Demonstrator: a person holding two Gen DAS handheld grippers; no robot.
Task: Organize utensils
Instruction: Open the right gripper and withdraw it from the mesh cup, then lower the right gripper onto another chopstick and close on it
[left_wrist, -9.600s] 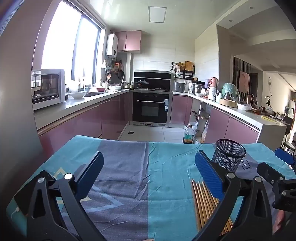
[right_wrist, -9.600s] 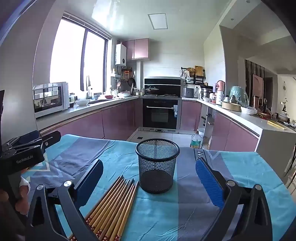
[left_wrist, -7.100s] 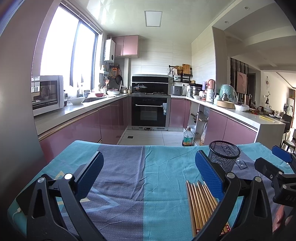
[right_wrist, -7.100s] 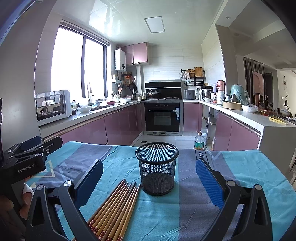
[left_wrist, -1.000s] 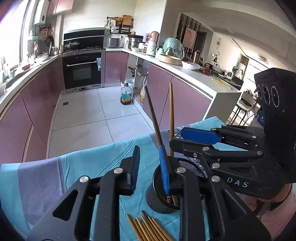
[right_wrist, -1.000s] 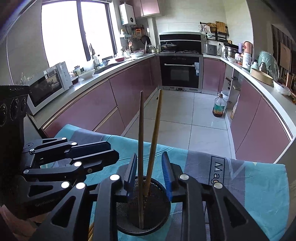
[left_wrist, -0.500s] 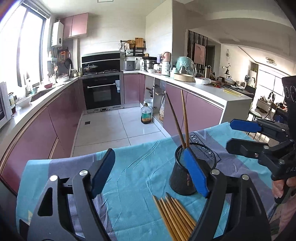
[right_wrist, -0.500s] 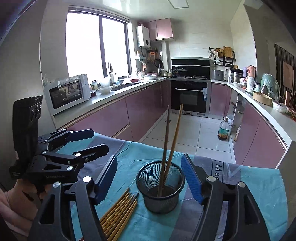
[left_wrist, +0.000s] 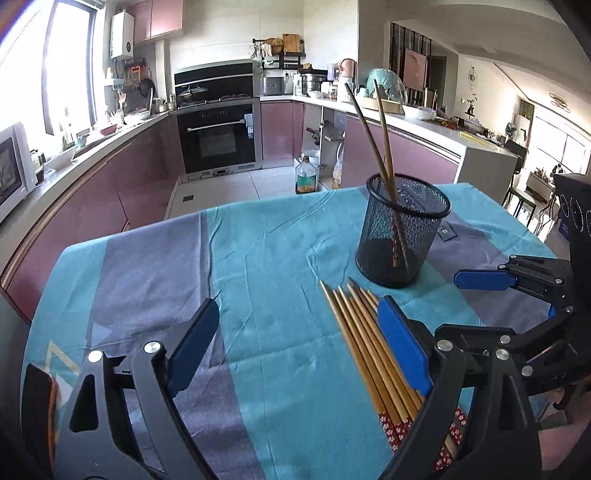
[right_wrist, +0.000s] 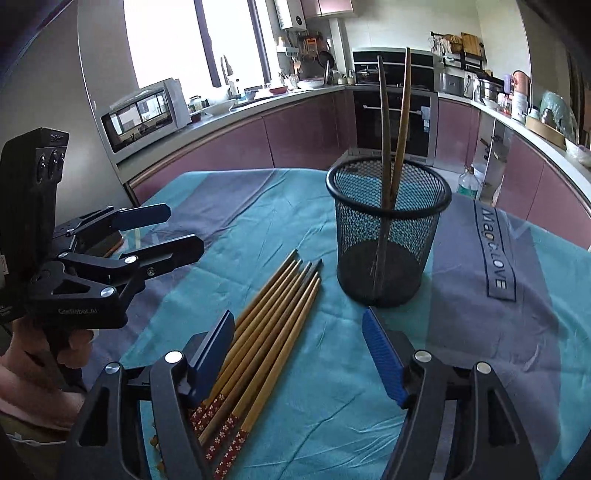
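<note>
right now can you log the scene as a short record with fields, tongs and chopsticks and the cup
surface: table under a teal and grey-purple cloth
holder: black mesh cup, upright on the cloth
in holder: two chopsticks, leaning, tips crossing inside
loose: bundle of chopsticks lying flat beside the cup, patterned ends toward the cameras
left tongs: open, nothing between the jaws, just been opening
right tongs: open, over the bundle's near end, not gripping it
done: two chopsticks stowed, bundle still on the cloth
</note>
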